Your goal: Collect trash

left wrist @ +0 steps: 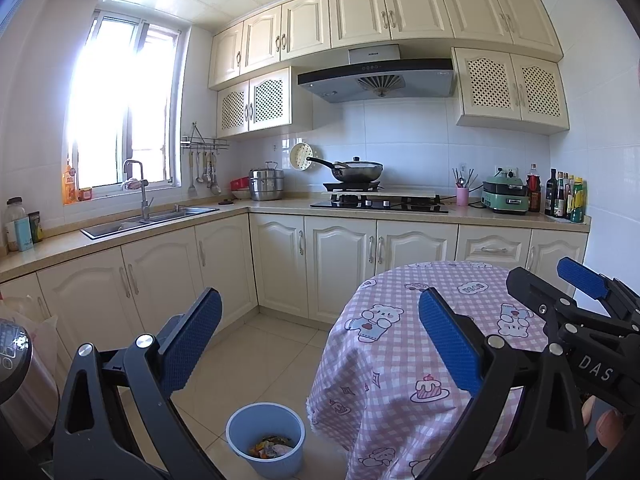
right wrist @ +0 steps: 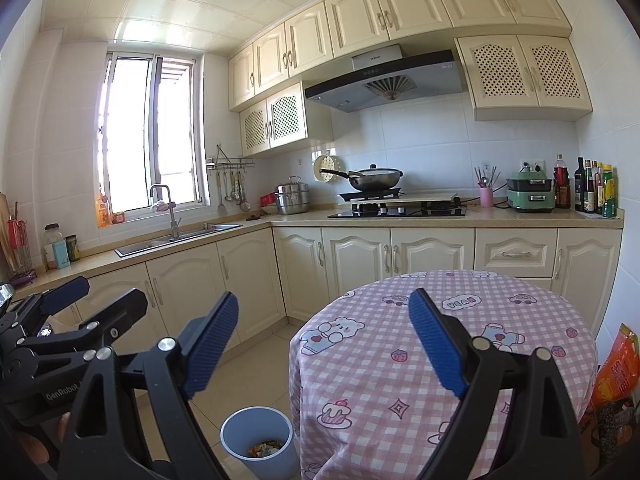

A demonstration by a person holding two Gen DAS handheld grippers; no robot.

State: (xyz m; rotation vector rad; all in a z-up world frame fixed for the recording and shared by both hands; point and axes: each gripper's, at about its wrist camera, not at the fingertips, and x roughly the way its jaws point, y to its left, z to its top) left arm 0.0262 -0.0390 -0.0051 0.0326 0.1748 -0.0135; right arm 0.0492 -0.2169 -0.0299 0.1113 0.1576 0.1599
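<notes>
I hold two grippers, and both are spread wide with nothing between their blue pads: my left gripper (left wrist: 320, 336) frames the floor and the table edge, and my right gripper (right wrist: 324, 340) does much the same from a little further right. There is one trash bin (left wrist: 265, 436), a pale blue round bucket standing on the tiled floor just beside the hanging skirt of the one round table (left wrist: 472, 280), which wears a pink checked cloth printed with bears and cakes. Inside the bin lies a small heap of colourful trash (left wrist: 271, 449), wrappers as far as I can tell, resting on its bottom; how many pieces I cannot tell. On the counter behind I count one wok (left wrist: 357, 171) on the hob, one steel steamer pot (left wrist: 266, 184), one pink cup (left wrist: 462, 196) of utensils, one green cooker (left wrist: 505, 196) and a row of bottles (left wrist: 566, 196) in the corner, too crowded to count. The left view alone shows a steel appliance (left wrist: 20, 380) at its left edge, and my right gripper's fingers at its right edge. The right view alone shows an orange bag (right wrist: 616, 364) on the floor right of the table, a knife rack (right wrist: 18, 240) on the left counter, and my left gripper at its left edge.
</notes>
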